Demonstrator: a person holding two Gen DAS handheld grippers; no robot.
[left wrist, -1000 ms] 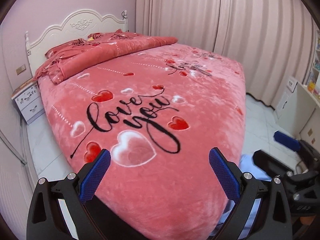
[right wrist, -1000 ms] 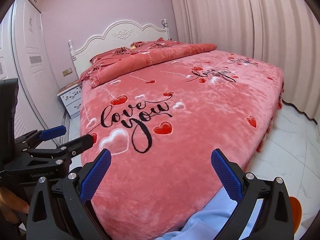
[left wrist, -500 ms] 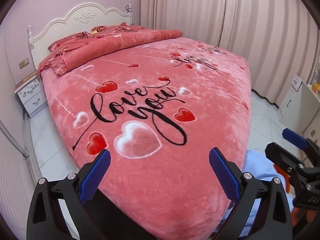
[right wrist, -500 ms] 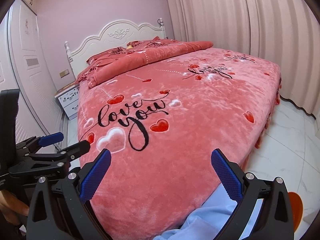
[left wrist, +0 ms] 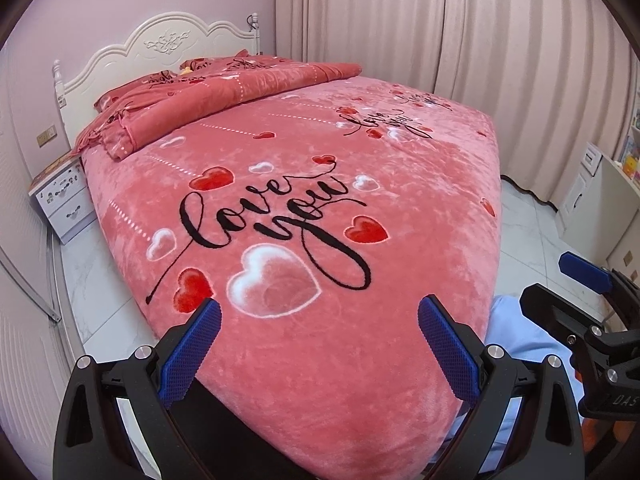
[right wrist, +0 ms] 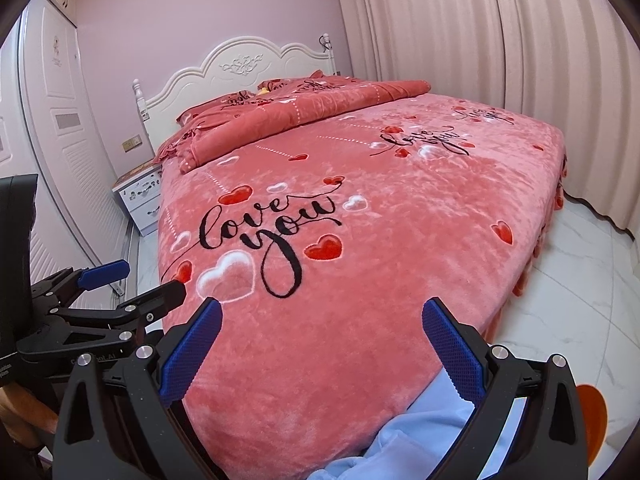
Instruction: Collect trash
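Note:
My left gripper (left wrist: pixel 319 312) is open and empty, held over the foot end of a bed with a pink "love you" blanket (left wrist: pixel 304 184). Over the same foot end, further right, my right gripper (right wrist: pixel 322 312) is open and empty too. Each gripper shows in the other's view: the right one (left wrist: pixel 576 280) at the right edge, the left one (right wrist: pixel 132 284) at the left edge. A small yellow item (left wrist: pixel 184 71) lies among the pillows by the headboard, also seen as the yellow item (right wrist: pixel 263 89); it is too small to identify. No other loose trash shows on the blanket.
A folded pink quilt (left wrist: pixel 224 100) lies across the head end. A white nightstand (left wrist: pixel 64 204) stands left of the bed, with wardrobe doors (right wrist: pixel 56 128) beyond. Curtains (left wrist: pixel 480 40) line the far side. A white cabinet (left wrist: pixel 600 208) stands right. Light blue clothing (right wrist: pixel 420 420) and an orange object (right wrist: pixel 590 412) sit low.
Both views have drifted only slightly over the foot of the bed, the left one pulling back a little. Both grippers stay open and empty.

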